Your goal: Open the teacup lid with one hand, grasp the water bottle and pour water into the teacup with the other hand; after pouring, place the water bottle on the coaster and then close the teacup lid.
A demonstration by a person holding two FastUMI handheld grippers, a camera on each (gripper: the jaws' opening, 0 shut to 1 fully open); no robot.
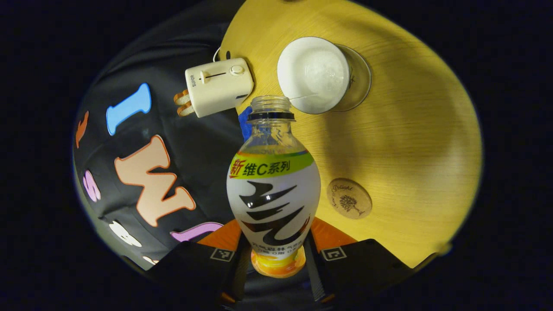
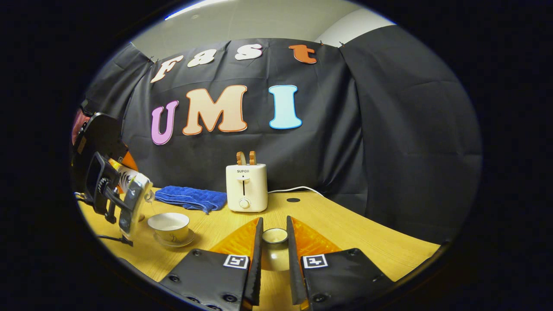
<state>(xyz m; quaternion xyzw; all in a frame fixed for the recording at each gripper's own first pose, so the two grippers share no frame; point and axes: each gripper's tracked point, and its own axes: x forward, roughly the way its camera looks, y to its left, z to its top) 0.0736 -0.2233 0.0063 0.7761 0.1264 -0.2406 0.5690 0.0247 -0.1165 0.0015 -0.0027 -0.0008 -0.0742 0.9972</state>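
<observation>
The left gripper [image 1: 276, 252] has its fingers clamped on the water bottle [image 1: 273, 194], tipped uncapped over the open teacup [image 1: 314, 74]. The right gripper [image 2: 274, 242] pinches the teacup lid [image 2: 274, 236] above the bench [image 2: 345, 233]. The coaster [image 1: 349, 198] lies bare, near the bottle.

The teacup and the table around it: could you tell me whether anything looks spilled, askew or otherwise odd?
Nothing stands out. The teacup sits upright on its saucer, uncovered, with no puddle visible on the table. The bottle is tilted over it in the left claw for pouring, and the right claw holds the lid aside.
</observation>
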